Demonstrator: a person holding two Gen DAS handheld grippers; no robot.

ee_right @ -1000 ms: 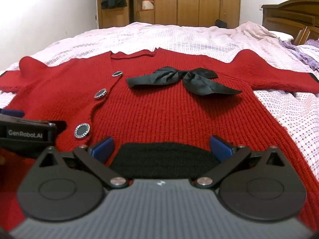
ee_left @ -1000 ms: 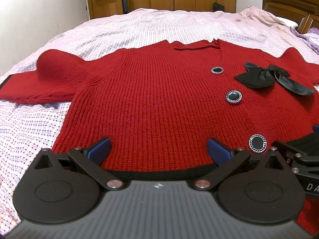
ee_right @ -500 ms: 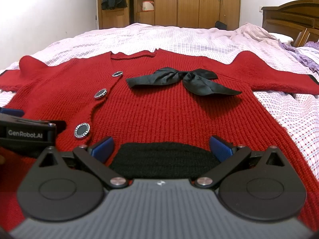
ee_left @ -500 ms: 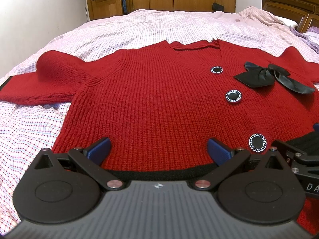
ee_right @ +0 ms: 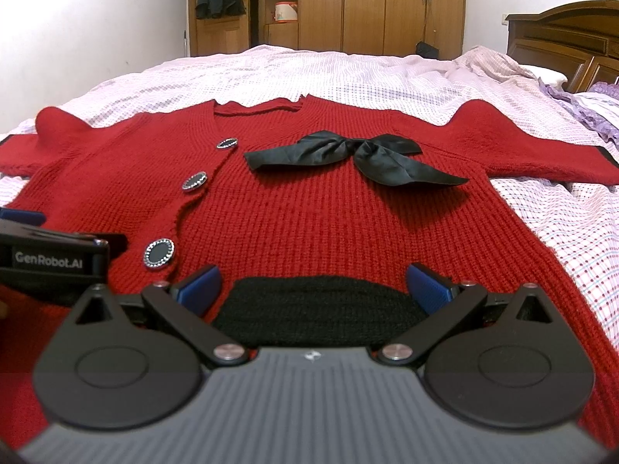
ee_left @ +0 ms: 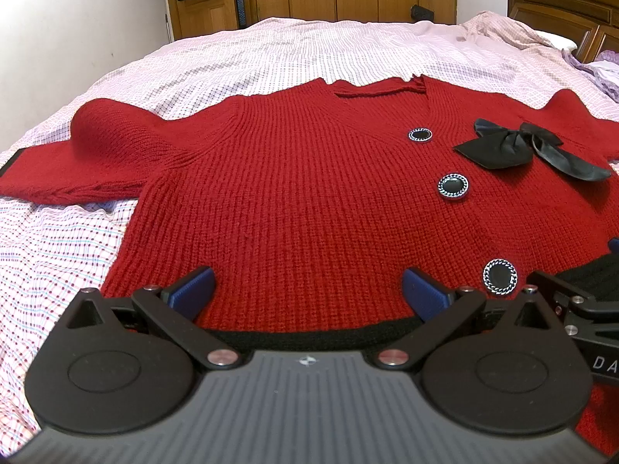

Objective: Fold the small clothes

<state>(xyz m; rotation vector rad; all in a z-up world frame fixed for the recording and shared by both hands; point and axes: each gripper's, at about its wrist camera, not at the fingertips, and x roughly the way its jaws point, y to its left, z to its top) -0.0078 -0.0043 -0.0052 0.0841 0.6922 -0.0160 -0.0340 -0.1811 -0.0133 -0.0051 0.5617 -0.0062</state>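
Observation:
A red knit cardigan (ee_left: 294, 201) with black buttons (ee_left: 452, 186) and a black satin bow (ee_right: 348, 152) lies flat on the bed, front up, sleeves spread to both sides. My left gripper (ee_left: 308, 290) is open at the bottom hem (ee_left: 309, 335), left half of the garment, its blue fingertips (ee_left: 193, 288) wide apart over the knit. My right gripper (ee_right: 313, 286) is open too, at the right half of the hem. A bunched piece of the black hem band (ee_right: 317, 309) sits between its fingers. Each gripper shows at the edge of the other's view.
The bed carries a pale pink checked sheet (ee_left: 50, 247). A wooden headboard (ee_right: 561, 42) and purple bedding (ee_right: 595, 112) are at the far right. Wooden wardrobes (ee_right: 367, 4) stand beyond the bed, and a white wall (ee_left: 77, 19) is on the left.

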